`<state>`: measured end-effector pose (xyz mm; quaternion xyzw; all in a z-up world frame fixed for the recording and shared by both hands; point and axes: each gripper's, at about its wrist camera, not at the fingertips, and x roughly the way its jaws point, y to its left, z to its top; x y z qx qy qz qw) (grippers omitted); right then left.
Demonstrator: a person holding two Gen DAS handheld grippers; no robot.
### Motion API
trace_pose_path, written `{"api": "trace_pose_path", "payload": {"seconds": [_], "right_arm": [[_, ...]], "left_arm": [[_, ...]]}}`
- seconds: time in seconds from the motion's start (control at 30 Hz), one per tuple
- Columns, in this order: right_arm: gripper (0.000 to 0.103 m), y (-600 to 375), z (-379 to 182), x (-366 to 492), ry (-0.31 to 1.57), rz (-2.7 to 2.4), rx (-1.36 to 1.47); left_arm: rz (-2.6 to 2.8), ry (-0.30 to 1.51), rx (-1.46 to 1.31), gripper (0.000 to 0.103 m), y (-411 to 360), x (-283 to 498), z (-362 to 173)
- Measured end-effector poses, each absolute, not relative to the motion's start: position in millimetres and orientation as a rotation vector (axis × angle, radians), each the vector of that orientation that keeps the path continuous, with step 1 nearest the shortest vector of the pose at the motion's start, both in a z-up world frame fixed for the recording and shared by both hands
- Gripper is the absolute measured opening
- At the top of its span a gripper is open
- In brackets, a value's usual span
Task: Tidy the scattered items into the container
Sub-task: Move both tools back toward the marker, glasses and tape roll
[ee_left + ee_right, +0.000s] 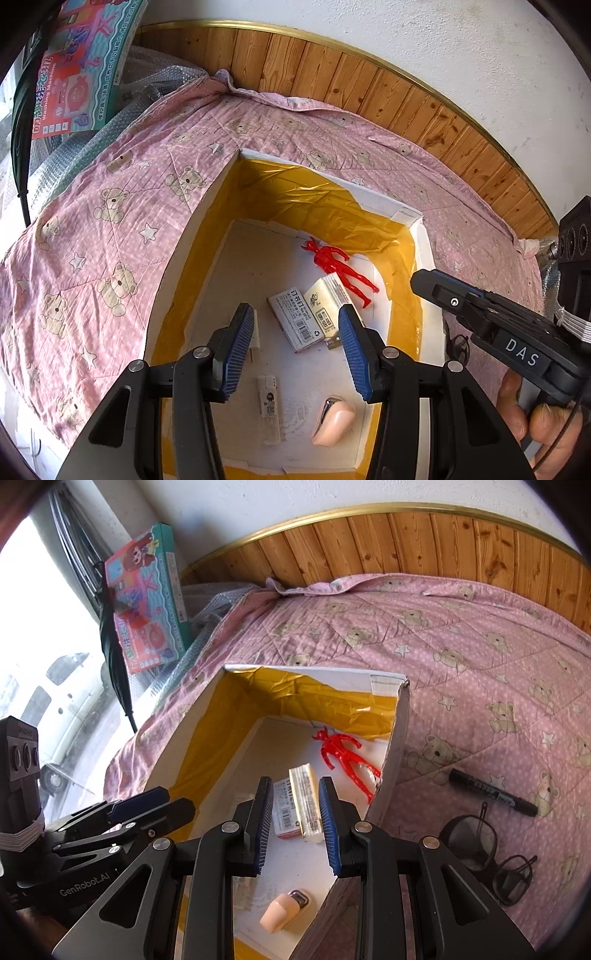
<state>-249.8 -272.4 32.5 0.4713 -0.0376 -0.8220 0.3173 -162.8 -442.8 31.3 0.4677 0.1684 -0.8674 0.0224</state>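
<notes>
Several items already lie on the pale floor of the open box (pixel 424 254), a white cardboard container lined with yellow tape that sits on a bed: a red toy figure (pixel 338 267) toward the far corner, a staple box (pixel 295 319) touching a tissue pack (pixel 328 301), and nearer the lens a peach-coloured clipper (pixel 334 419). Only the left wrist view shows a slim white stick (pixel 268 400) at lower centre. Only the right wrist view shows what remains outside, at the right of the frame on the quilt just beside the box wall: a black marker (pixel 493 793) and, below it, a pair of dark glasses (pixel 487 856) (folded, lenses toward the camera).

Both tools hang over the box. The left gripper (pixel 297 345) has its blue-padded fingers wide apart with nothing between them; the right gripper (pixel 295 823) likewise has its fingers apart and empty. A hand (pixel 535 417) on the right tool's grip shows at the lower right of the left view.

The quilt (pixel 480 635) is pink, printed with bears and stars. Behind it runs wooden panelling (pixel 424 542) with a gold trim under a white wall. At upper left a toy washing-machine carton (pixel 147 598) leans by a bright window, with bubble wrap below it.
</notes>
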Motion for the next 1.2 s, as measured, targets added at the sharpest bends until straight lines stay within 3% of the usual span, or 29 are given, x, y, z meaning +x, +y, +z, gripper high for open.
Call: {"api": "trace_pose_path", "payload": {"seconds": [0.5,0.8,1.2], "right_arm": [[0.028,-209,40,-164,-0.353,-2.142,1.153],[0.029,-134,17,-128,-0.537,-2.185,1.185],[0.029,-74,-6,-118,-0.649,-2.227,1.219]], "left_arm": [[-2.774,0.456,1.426,0.051,-390,-92,59],[-2.873,0.326,1.496,0.051,-325,-72,61],[-2.951,0.209,1.606,0.051,-250,-69,55]]}}
